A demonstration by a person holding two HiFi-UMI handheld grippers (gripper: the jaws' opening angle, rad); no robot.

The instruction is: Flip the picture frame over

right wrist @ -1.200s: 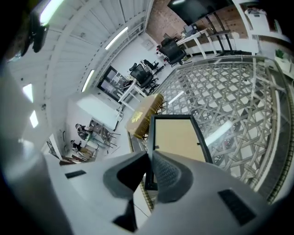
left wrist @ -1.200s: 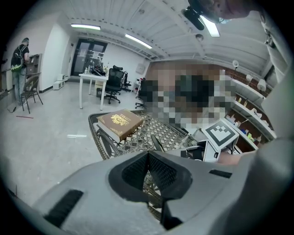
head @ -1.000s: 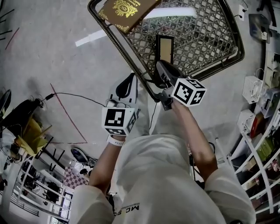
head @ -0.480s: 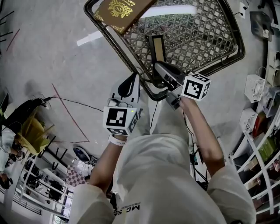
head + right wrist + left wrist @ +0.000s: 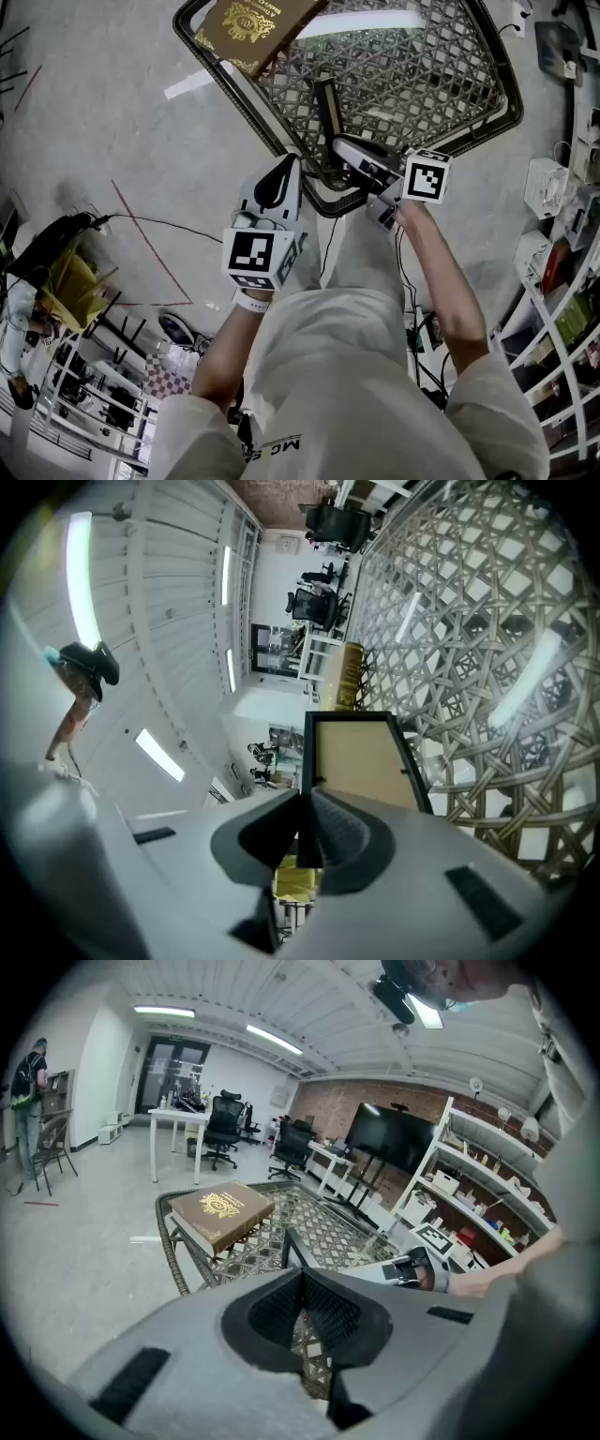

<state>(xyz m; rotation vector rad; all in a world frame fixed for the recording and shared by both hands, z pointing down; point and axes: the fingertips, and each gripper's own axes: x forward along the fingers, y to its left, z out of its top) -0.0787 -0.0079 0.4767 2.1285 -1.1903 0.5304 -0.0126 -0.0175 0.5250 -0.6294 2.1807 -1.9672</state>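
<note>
Right gripper view shows the right gripper [image 5: 305,808] clamped on the dark rim of the picture frame [image 5: 361,761], which stands on edge over the woven lattice table [image 5: 497,658] with its tan panel towards the camera. The frame looks light and stiff, and any glazing would be fragile. The rim is the sound place to grip, though so thin a bite may slip in turning. Head view adds the left gripper [image 5: 272,187], jaws together on nothing, beside the table's near edge, and a brown book [image 5: 248,23] at the far corner.
</note>
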